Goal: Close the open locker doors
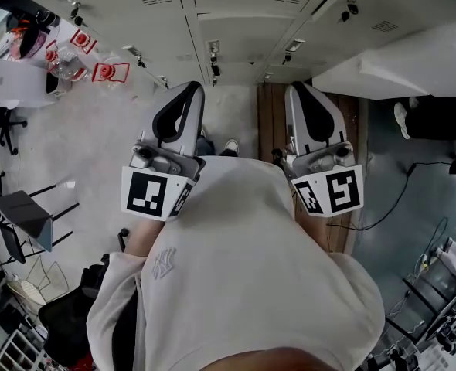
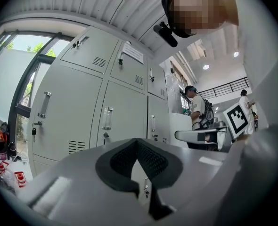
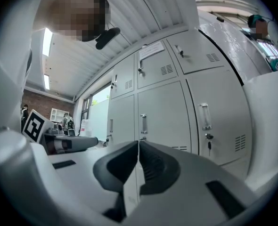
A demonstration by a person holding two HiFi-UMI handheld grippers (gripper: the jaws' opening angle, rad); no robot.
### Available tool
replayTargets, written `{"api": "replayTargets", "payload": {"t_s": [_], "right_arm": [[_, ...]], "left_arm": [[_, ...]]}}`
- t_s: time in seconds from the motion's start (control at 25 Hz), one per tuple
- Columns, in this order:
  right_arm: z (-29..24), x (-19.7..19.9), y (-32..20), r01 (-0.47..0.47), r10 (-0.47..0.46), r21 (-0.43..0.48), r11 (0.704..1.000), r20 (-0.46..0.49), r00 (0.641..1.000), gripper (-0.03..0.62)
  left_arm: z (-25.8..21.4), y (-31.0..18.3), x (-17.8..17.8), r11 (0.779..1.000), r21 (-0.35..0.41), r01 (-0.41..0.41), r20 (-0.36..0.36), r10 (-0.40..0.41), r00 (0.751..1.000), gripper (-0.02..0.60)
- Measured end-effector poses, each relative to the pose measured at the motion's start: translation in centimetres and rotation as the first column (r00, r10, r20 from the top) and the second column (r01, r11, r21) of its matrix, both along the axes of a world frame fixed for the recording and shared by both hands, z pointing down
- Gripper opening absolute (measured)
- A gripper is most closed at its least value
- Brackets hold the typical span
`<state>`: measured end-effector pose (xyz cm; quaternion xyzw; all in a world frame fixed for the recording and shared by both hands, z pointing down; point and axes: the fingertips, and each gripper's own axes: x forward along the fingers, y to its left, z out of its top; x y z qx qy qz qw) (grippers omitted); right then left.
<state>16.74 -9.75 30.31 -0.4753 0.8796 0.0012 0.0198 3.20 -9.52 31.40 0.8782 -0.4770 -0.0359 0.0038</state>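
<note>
Left gripper point(image 1: 191, 91) and right gripper point(image 1: 299, 91) are held short of lockers point(image 1: 236, 29), jaws closed, nothing gripped. Facing doors are shut; white panel point(image 1: 398, 64) jutting from lockers is judged an open door, not yet closed.

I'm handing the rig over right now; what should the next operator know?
Left gripper: shut, empty.
Right gripper: shut, empty.
Both point at the lockers, touching nothing.
Doors facing them are all closed.
A white panel jutting out at the head view's right may be an open door; unclear.
Left to do: check it, push it shut.
</note>
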Motion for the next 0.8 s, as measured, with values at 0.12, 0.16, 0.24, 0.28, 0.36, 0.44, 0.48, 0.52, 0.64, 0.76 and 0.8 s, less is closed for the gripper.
{"api": "replayTargets", "payload": {"t_s": [0.12,0.16,0.24,0.28,0.36,0.44,0.48,0.52,0.64,0.76,0.8], "right_arm": [[2.2,0.5,0.9,0.020,-0.020,-0.032,0.999,-0.006,1.000,0.015],[2.8,0.6,1.1,0.028,-0.028,-0.045,0.999,-0.006,1.000,0.015],[3.9,0.8,1.6,0.042,-0.043,-0.065,0.997,-0.007,0.999,0.015],[4.3,0.8,1.7,0.049,-0.050,-0.070,0.996,-0.009,0.999,0.015],[4.9,0.8,1.7,0.059,-0.060,-0.076,0.995,-0.012,0.998,0.015],[5.2,0.9,1.7,0.062,-0.063,-0.078,0.995,-0.012,0.998,0.015],[5.3,1.0,1.6,0.061,-0.062,-0.081,0.995,-0.011,0.998,0.015],[5.4,1.1,1.6,0.060,-0.061,-0.084,0.995,-0.009,0.998,0.015],[5.5,1.3,1.3,0.058,-0.058,-0.086,0.995,-0.005,0.998,0.015],[5.6,1.5,1.1,0.054,-0.055,-0.088,0.995,-0.004,0.998,0.015],[5.6,1.5,1.1,0.053,-0.053,-0.088,0.995,-0.002,0.999,0.015]], "left_arm": [[0.8,0.7,1.2,1.000,0.009,0.007,0.018,-0.007,1.000,0.002],[1.0,0.9,1.6,1.000,0.017,0.009,0.031,-0.010,0.999,0.002],[1.6,1.2,2.3,1.000,0.029,0.011,0.055,-0.012,0.998,0.002],[2.0,1.3,2.5,0.999,0.033,0.009,0.062,-0.011,0.998,0.002],[3.1,1.4,3.0,1.000,0.025,0.002,0.067,-0.003,0.998,0.002],[4.6,1.4,3.4,1.000,-0.002,-0.001,0.075,0.001,0.997,0.002],[5.3,1.3,3.5,1.000,-0.018,0.000,0.082,0.001,0.997,0.002],[5.9,1.2,3.6,0.999,-0.034,0.002,0.085,0.001,0.996,0.002],[6.4,0.8,4.0,0.998,-0.064,0.001,0.075,0.004,0.997,0.002],[6.1,0.6,4.3,0.998,-0.059,-0.006,0.087,0.011,0.996,0.002],[6.1,0.5,4.4,0.998,-0.059,-0.008,0.091,0.013,0.996,0.002]]}}
